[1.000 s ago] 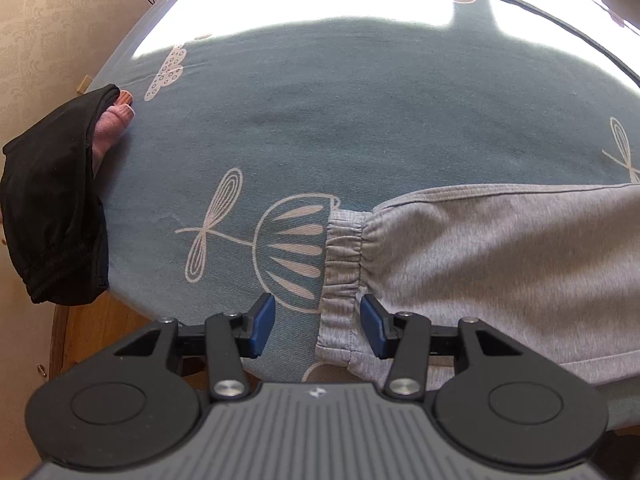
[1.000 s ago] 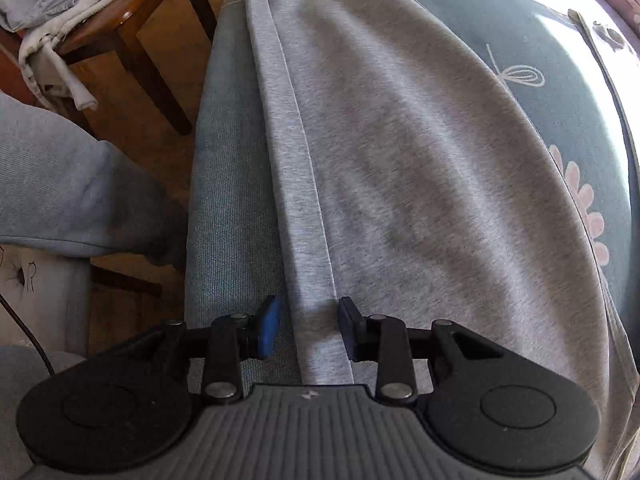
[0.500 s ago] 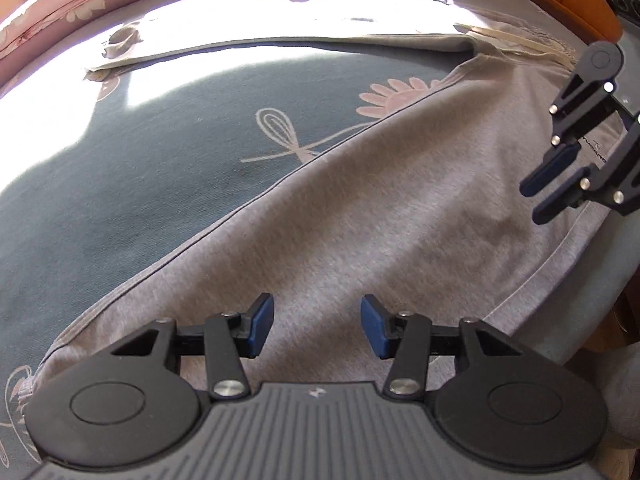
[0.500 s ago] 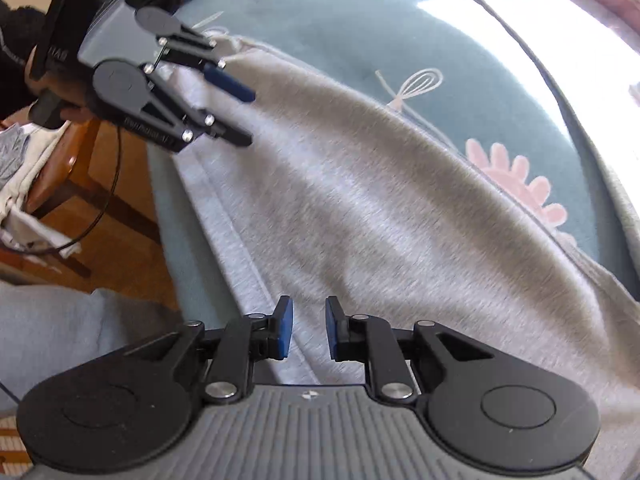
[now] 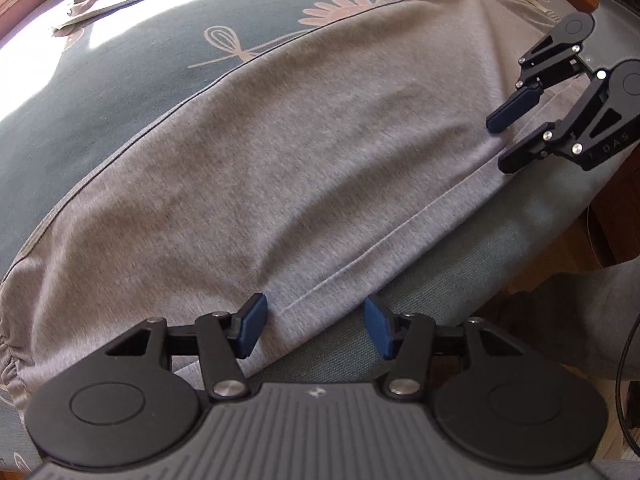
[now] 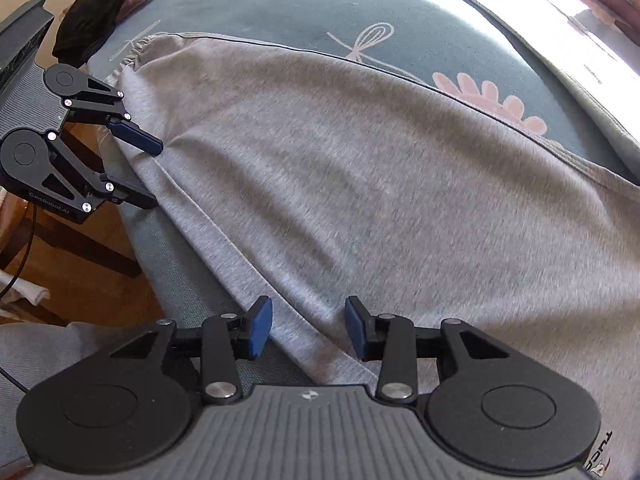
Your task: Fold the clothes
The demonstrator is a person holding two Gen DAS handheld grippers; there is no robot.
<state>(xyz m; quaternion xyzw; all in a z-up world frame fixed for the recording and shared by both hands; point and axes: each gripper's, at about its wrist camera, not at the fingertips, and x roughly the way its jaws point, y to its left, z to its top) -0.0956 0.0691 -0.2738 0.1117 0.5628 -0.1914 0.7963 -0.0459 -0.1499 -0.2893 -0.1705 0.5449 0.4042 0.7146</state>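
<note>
A pair of grey sweatpants [image 5: 280,160] lies flat along the near edge of a teal patterned bed cover [image 5: 100,92]; it also shows in the right wrist view [image 6: 380,168]. My left gripper [image 5: 314,330] is open, its jaws on either side of the near seam edge close to the elastic cuff end. My right gripper [image 6: 308,330] is open over the same seam edge further along. Each gripper shows in the other's view, the right gripper [image 5: 506,142] and the left gripper [image 6: 150,174], both open at the pants' edge.
The bed's edge drops to a wooden floor [image 6: 80,280] with furniture legs. A black cloth [image 6: 96,12] lies at the far left corner of the bed. A grey-clad leg [image 5: 580,312] stands by the bed. A cable [image 6: 16,264] hangs near the left gripper.
The left gripper swung from the cuff end to the near seam edge. The right gripper's jaws narrowed, then opened wide, and both grippers came down to the pants' edge.
</note>
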